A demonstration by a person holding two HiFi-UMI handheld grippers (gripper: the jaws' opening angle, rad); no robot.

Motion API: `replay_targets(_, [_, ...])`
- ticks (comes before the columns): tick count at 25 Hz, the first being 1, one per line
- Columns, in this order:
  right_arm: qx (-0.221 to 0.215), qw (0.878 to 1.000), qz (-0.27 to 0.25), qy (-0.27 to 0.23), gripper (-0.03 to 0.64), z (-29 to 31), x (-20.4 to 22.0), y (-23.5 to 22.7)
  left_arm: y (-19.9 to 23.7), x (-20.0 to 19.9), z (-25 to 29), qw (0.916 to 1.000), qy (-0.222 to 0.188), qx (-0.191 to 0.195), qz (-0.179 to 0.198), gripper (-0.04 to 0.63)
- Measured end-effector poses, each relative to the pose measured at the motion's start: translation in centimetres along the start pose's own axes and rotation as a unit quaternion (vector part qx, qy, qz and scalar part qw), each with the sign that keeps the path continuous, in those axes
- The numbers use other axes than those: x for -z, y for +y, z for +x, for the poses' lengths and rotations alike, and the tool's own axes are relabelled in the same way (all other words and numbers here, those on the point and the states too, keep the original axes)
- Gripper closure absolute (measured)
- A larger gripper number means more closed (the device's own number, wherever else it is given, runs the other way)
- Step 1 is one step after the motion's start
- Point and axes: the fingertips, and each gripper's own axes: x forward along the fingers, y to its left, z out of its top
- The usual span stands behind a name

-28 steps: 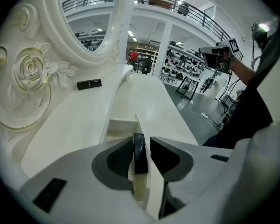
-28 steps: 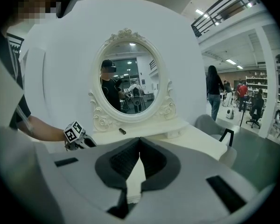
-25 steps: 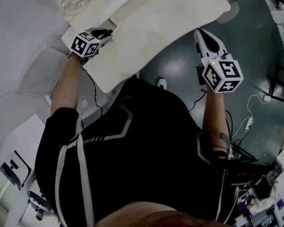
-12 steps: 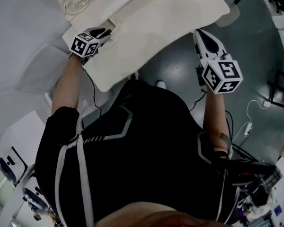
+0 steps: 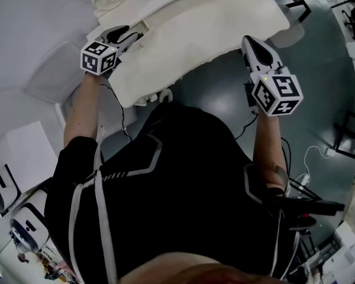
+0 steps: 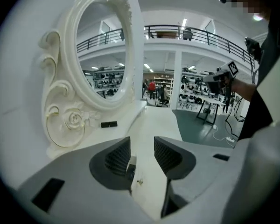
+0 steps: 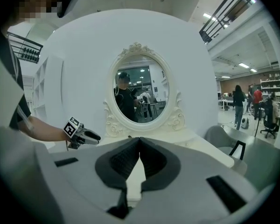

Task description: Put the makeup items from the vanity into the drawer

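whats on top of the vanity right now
One small black tube lies on the vanity top, at the foot of the mirror frame. Nothing else shows on the white surface. Whatever sits behind the frame's scrollwork is hidden.

The counter (image 5: pixel 183 46) is smooth, matt cream. The mirror frame (image 6: pixel 65 111) looks glossy; the left tongs (image 6: pixel 142 141) have ribbed, matt black pads (image 6: pixel 119 157).

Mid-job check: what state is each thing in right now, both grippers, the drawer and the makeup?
Left gripper: open, fingers have just been opening, nothing gripped.
Right gripper: shut, empty.
Black makeup tube: lying on the vanity by the mirror, untouched.
Drawer: appears pulled slightly open; inside not visible.
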Motion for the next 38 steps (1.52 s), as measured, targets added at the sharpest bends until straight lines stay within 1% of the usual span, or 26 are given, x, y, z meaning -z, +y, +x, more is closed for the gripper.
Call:
replay_targets(3, [-0.02, 1.0, -0.007, -0.012, 0.612, -0.6, -0.7, 0.2, -1.9, -3.0, -2.6, 0.9986, -0.047, -0.025, -0.005, 0.44])
replay_targets(6, [-0.044, 0.999, -0.016, -0.021, 0.612, -1.0, -1.0, 0.7, -3.6, -5.4, -5.1, 0.9937, -0.092, -0.061, -0.016, 0.44])
replay_targets(10, [-0.07, 0.997, -0.028, -0.033, 0.612, -1.9, -1.4, 1.5, -5.9, -7.9, -8.8, 0.9811, -0.157, -0.101, -0.051, 0.445])
replay_targets(12, [-0.082, 0.995, -0.029, -0.043, 0.612, -2.4, -1.9, 1.7, -7.4, -9.0, -10.6, 0.9749, -0.184, -0.109, -0.063, 0.445])
replay_targets(14, [-0.086, 0.995, -0.02, -0.055, 0.612, -3.2, -2.5, 1.4, -9.3, -9.8, -12.0, 0.9702, -0.204, -0.109, -0.072, 0.445])
replay_targets(16, [-0.096, 0.993, -0.022, -0.064, 0.612, -3.9, -3.2, 1.4, -10.8, -10.6, -13.4, 0.965, -0.218, -0.126, -0.073, 0.462])
replay_targets(18, [-0.111, 0.991, -0.032, -0.073, 0.612, -4.1, -4.1, 1.8, -11.6, -11.2, -15.0, 0.9566, -0.23, -0.163, -0.073, 0.483])
replay_targets(20, [-0.121, 0.989, -0.036, -0.081, 0.612, -4.2, -4.8, 2.2, -12.0, -11.6, -16.7, 0.945, -0.243, -0.205, -0.078, 0.483])
replay_targets(21, [-0.124, 0.988, -0.036, -0.085, 0.612, -4.2, -5.1, 2.4, -12.2, -11.8, -17.5, 0.9402, -0.247, -0.22, -0.08, 0.483])
replay_targets(23, [-0.128, 0.987, -0.035, -0.094, 0.612, -4.4, -5.7, 3.0, -12.8, -12.2, -18.9, 0.935, -0.255, -0.233, -0.078, 0.484])
replay_targets(25, [-0.131, 0.985, -0.039, -0.101, 0.612, -4.4, -6.2, 3.9, -13.1, -12.4, -20.8, 0.928, -0.263, -0.255, -0.07, 0.524])
replay_targets(26, [-0.134, 0.985, -0.04, -0.102, 0.612, -4.3, -6.3, 4.6, -13.0, -12.4, -22.0, 0.9217, -0.266, -0.274, -0.068, 0.54])
replay_targets(28, [-0.138, 0.984, -0.045, -0.1, 0.612, -3.8, -6.5, 5.7, -12.1, -12.1, -24.3, 0.9056, -0.268, -0.321, -0.071, 0.543])
replay_targets(29, [-0.138, 0.984, -0.048, -0.098, 0.612, -3.6, -6.5, 6.1, -11.6, -11.9, -25.1, 0.9005, -0.268, -0.334, -0.073, 0.546])
replay_targets(30, [-0.138, 0.984, -0.05, -0.096, 0.612, -3.4, -6.6, 6.6, -11.3, -11.8, -25.8, 0.8992, -0.27, -0.336, -0.076, 0.557])
replay_targets(33, [-0.142, 0.983, -0.056, -0.097, 0.612, -2.7, -7.3, 8.8, -10.9, -11.4, -27.5, 0.9024, -0.28, -0.317, -0.079, 0.589])
replay_targets(36, [-0.149, 0.982, -0.068, -0.095, 0.612, -2.0, -8.0, 11.2, -10.2, -11.3, -29.0, 0.9018, -0.292, -0.31, -0.076, 0.589])
replay_targets(38, [-0.149, 0.982, -0.073, -0.095, 0.612, -1.6, -8.4, 12.7, -9.6, -11.1, -29.7, 0.9021, -0.288, -0.313, -0.071, 0.591])
